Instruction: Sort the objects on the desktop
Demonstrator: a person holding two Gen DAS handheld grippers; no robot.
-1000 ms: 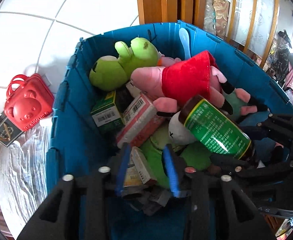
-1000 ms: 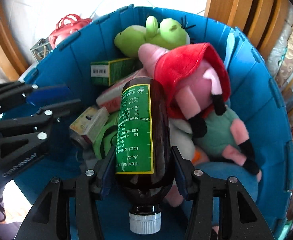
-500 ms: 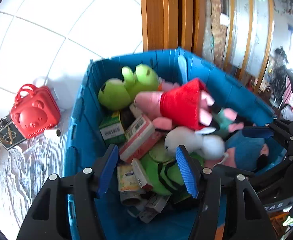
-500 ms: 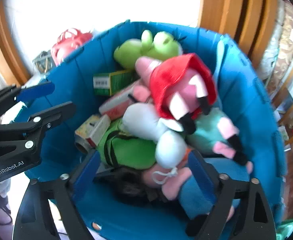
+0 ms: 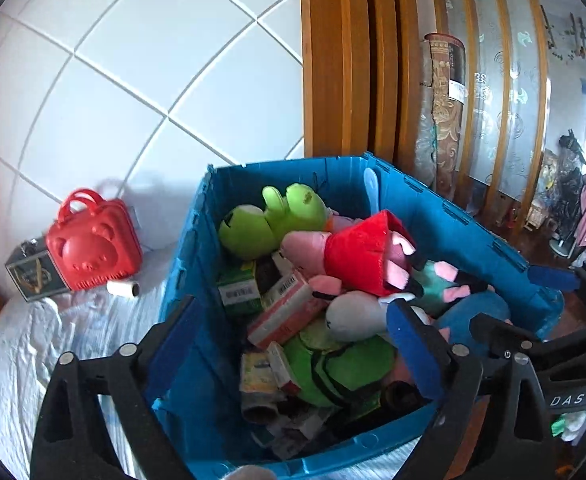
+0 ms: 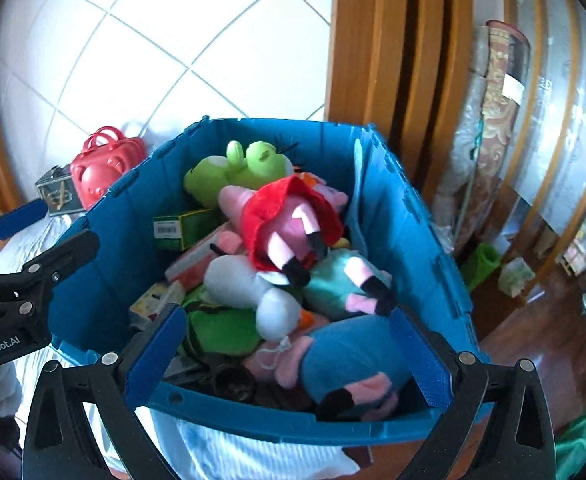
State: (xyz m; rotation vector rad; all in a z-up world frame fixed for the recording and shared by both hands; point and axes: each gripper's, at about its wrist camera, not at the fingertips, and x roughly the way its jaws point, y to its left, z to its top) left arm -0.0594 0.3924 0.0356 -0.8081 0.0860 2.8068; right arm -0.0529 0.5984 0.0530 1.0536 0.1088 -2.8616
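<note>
**Both grippers empty above a full crate**

Nearest the cameras, the left gripper (image 5: 297, 340) and the right gripper (image 6: 289, 352) hang over the near rim of the blue crate (image 6: 105, 248), each with its fingers spread wide and nothing between them. Inside, the crate is heaped: small boxes (image 5: 281, 316) and a white plush (image 6: 253, 280) lie toward the front, a pink pig plush in a red dress (image 6: 289, 220) sits on top in the middle, and a green frog plush (image 5: 269, 220) rests against the far wall. Beyond the crate, a red bear case (image 5: 93, 248) and a small white roll (image 5: 123, 289) stand on the white-covered surface (image 5: 33, 340) (both apparently unsorted). The step in hand looks like a pause between placements. The next move probably calls for swinging the left gripper toward the case or roll.
</note>
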